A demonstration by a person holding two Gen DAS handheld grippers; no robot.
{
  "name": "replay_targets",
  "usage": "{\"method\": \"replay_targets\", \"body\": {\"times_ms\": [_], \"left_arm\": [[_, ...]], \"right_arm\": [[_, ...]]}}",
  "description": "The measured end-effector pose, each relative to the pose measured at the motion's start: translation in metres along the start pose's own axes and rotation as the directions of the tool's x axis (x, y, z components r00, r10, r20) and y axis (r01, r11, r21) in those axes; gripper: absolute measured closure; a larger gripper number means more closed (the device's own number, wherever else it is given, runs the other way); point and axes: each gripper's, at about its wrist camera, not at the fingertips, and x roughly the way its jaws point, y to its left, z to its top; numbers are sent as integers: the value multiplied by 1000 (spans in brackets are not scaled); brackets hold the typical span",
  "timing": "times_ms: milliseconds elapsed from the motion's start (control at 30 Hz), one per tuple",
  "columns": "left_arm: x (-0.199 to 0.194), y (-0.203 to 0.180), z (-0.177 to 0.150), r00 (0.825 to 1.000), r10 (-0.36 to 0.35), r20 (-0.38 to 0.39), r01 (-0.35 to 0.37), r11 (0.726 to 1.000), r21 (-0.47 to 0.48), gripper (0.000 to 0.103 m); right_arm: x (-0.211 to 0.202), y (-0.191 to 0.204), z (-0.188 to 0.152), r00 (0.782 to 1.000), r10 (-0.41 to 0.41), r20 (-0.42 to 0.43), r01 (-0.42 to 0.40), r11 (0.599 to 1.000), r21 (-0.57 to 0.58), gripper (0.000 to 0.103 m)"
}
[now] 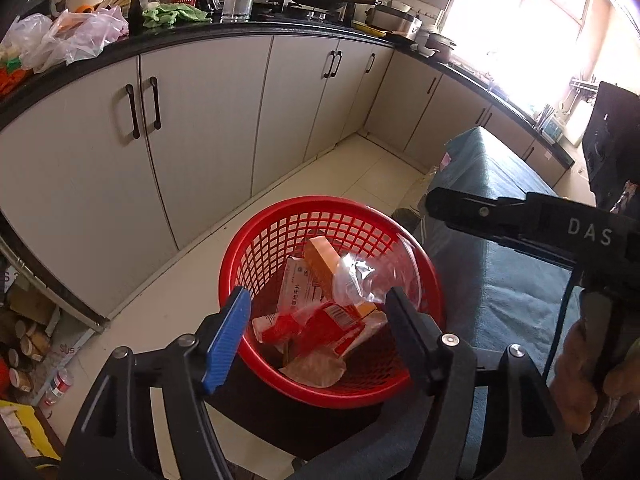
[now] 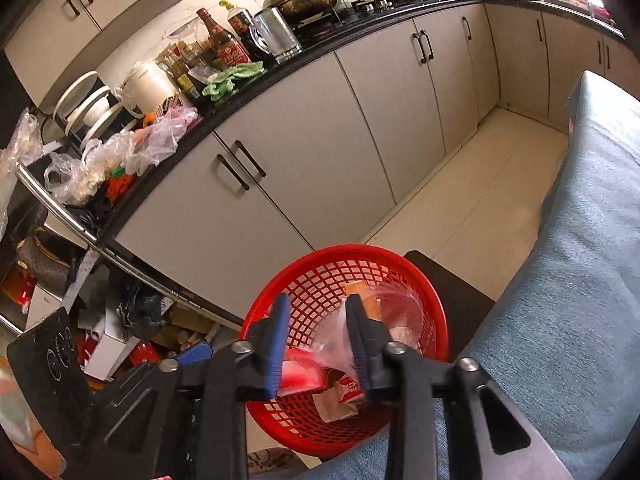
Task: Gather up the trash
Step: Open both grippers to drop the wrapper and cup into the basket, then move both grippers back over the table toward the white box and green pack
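Note:
A red mesh basket (image 1: 256, 240) stands on a dark stool and holds trash: an orange box (image 1: 320, 260), a white packet (image 1: 298, 286), a red wrapper (image 1: 320, 326) and a clear plastic bag (image 1: 356, 276). My left gripper (image 1: 316, 332) hovers open and empty over the basket's near rim. My right gripper (image 2: 318, 344) is open above the basket (image 2: 320, 276), with the clear bag (image 2: 336, 340) lying loose between its fingers. The right gripper's finger also shows in the left wrist view (image 1: 452, 206) at the right of the basket.
A table with a blue cloth (image 1: 504, 280) lies right of the basket. White cabinets (image 1: 200, 120) under a black counter (image 1: 240, 30) crowded with bottles, bags and pans run behind. Clutter (image 2: 132, 332) lies on the floor at the left.

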Motion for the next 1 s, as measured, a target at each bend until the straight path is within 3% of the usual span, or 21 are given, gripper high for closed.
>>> {"method": "replay_targets", "body": {"times_ms": [367,767,900,1000], "left_arm": [[-20,-14,-5,996,79,32,-80,996,39,31],[-44,-41,-13,993,103,66,-109,989,102,28],[-53,-58,-17,987,126,100,-140,979,150,16],[-60,-74,-20,985,125,119,-147,969,197,14]], "right_arm": [[-45,-15,-17,998,-29,57,26,999,47,50],[-101,-45,-58,990,-96,106,85,990,109,45],[-119,-54,-69,986,-113,122,97,987,129,45],[-132,-60,-77,983,-124,136,105,984,141,44]]}}
